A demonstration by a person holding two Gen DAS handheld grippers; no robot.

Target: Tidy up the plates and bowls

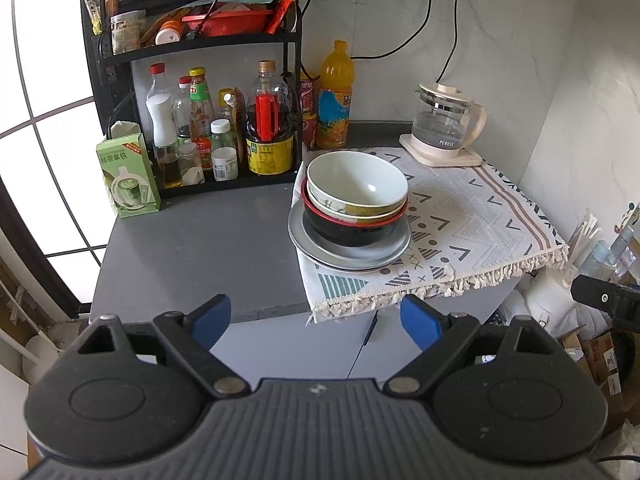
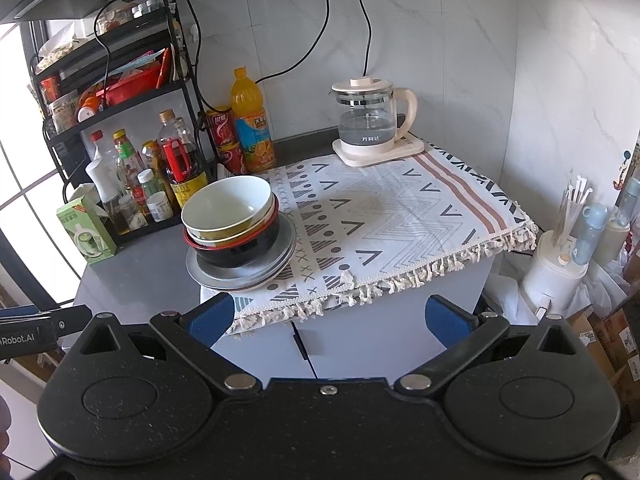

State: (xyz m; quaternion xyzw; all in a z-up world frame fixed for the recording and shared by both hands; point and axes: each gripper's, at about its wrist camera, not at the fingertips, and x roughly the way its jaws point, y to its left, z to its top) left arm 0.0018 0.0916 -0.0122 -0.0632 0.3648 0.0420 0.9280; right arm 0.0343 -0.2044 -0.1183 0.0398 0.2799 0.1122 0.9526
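Bowls point(image 1: 356, 196) sit nested on stacked plates point(image 1: 348, 252), frame centre. Left gripper point(image 1: 316, 320) and right gripper point(image 2: 330, 322) gape empty, low in frame. Any lift needs level, steady support.

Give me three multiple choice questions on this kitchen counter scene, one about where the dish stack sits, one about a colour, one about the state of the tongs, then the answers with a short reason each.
1. Where does the dish stack sit?
A. On the left edge of the patterned cloth
B. On the shelf rack
C. Beside the kettle base

2. What colour is the inside of the top bowl?
A. Red
B. White
C. Black

3. What state are the left tongs and right tongs in?
A. Both shut on a plate
B. One open, one shut
C. Both open, holding nothing

Answers:
1 A: the bottom plates rest on the cloth's left edge, overhanging the grey counter.
2 B: its inside shows white; the red-rimmed black bowl lies lower.
3 C: each pair's blue pads stand wide apart with nothing between them.
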